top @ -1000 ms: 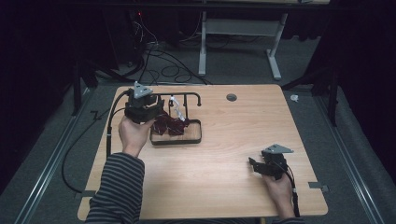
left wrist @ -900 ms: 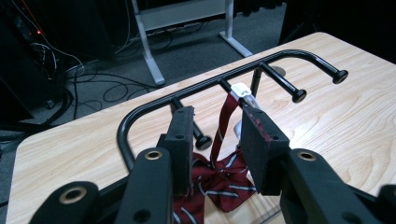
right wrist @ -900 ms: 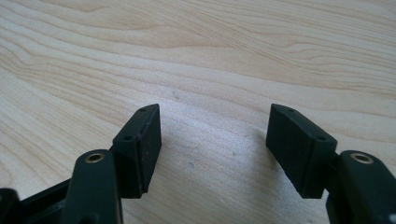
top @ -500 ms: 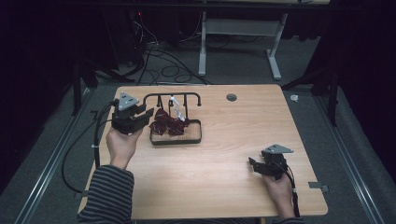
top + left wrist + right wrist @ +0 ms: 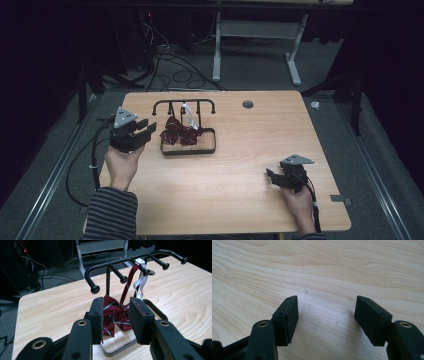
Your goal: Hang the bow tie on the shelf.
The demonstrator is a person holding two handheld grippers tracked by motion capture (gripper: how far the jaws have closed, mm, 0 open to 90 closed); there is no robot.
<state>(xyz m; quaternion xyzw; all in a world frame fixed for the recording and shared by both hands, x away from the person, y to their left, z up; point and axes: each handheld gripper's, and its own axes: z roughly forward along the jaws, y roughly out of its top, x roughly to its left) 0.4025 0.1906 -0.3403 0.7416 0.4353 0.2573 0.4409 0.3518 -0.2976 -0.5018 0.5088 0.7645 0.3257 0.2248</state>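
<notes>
Compared with the earlier frames, we see the left gripper [image 5: 146, 131] drawn back from over the rack [image 5: 189, 148] toward the left edge of the table [image 5: 225, 200]. A second ago it hung above the rack's left end, just beside the bow tie [image 5: 179, 134]. Now it stands clear of the rack, near it on the left side, jaws pointing right toward the tie. The striped sleeve [image 5: 112, 214] has shifted left with it. The right gripper [image 5: 270, 176] sits at the near right of the table in the same spot as before. The rack and tie lie unchanged.

We read the left gripper's jaws as parted and empty: in the left gripper view the tie [image 5: 117, 315] shows through the gap between the pads, farther off and untouched. We read the right gripper [image 5: 325, 315] likewise as wide apart, with bare wood between its jaws.

The tie is dark red with thin pale diagonal stripes. Its bow rests on the wooden base of the rack, inside the black frame, at the far left part of the table. Its red strap [image 5: 127, 283] runs up to one of the rack's pegs [image 5: 143, 268], where a white band [image 5: 140, 280] loops over the peg and hangs down beside the strap. The rack carries a curved black bar with several knob-ended pegs.
</notes>
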